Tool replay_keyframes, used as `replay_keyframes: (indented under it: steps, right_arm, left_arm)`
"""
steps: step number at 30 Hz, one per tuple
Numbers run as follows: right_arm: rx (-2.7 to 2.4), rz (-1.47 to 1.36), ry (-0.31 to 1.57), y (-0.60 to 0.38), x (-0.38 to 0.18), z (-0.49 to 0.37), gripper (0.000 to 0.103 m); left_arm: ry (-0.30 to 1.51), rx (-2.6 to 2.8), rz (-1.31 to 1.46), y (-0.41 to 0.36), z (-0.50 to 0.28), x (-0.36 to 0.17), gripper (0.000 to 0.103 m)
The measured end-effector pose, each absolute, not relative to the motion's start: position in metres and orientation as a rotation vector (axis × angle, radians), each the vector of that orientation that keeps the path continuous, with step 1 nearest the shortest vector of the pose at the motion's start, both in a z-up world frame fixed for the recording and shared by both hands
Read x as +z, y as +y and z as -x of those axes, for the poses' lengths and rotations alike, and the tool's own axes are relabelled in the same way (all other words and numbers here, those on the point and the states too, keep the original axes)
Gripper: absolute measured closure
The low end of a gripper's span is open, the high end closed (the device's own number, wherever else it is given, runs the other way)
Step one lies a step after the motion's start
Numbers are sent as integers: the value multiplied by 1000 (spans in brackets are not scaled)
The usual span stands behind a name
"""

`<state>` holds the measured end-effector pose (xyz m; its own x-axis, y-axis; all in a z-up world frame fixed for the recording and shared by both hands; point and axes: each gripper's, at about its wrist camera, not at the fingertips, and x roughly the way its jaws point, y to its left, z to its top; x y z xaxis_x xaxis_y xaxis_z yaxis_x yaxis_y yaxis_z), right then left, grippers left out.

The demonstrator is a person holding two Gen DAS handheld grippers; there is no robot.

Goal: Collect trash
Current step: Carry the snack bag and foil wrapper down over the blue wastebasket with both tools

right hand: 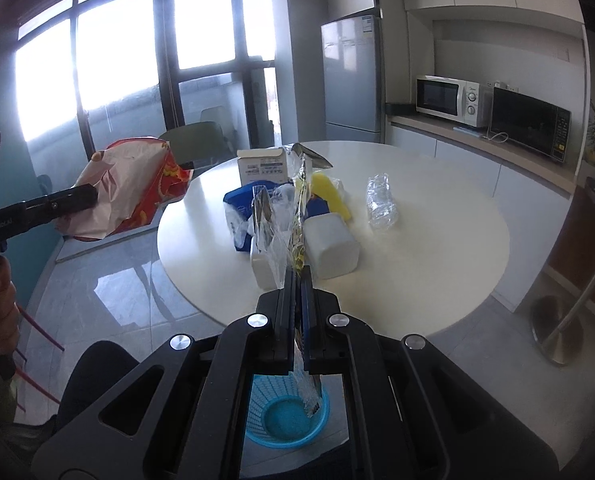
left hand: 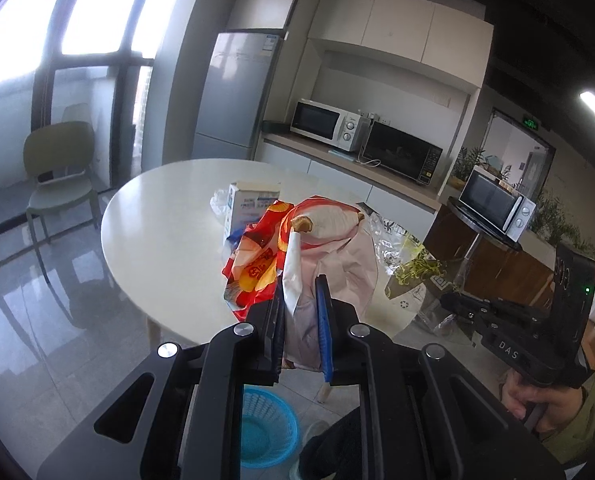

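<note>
Pinching a snack bag [left hand: 297, 276], left gripper [left hand: 301, 300] above blue basket [left hand: 267, 432].

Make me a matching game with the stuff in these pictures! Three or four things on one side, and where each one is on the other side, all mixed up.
Things:
1. red and yellow snack bag
2. clear plastic wrapper
3. blue basket
4. crushed clear bottle

Places:
A. lying on the white round table
B. on the floor, below the grippers
C. pinched in the left gripper
D. pinched in the right gripper

Pairs: 1-C, 2-D, 3-B, 4-A
</note>
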<state>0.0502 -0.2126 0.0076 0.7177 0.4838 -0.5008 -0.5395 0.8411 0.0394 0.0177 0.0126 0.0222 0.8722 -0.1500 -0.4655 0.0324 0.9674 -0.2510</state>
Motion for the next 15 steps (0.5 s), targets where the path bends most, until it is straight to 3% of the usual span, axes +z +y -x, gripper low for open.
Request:
replay_keyframes:
  steps: [15]
  right_arm:
    - [748,158,618,-215,-31,18,101]
  left_arm:
    - [694,-38,241,18,27,-57,91]
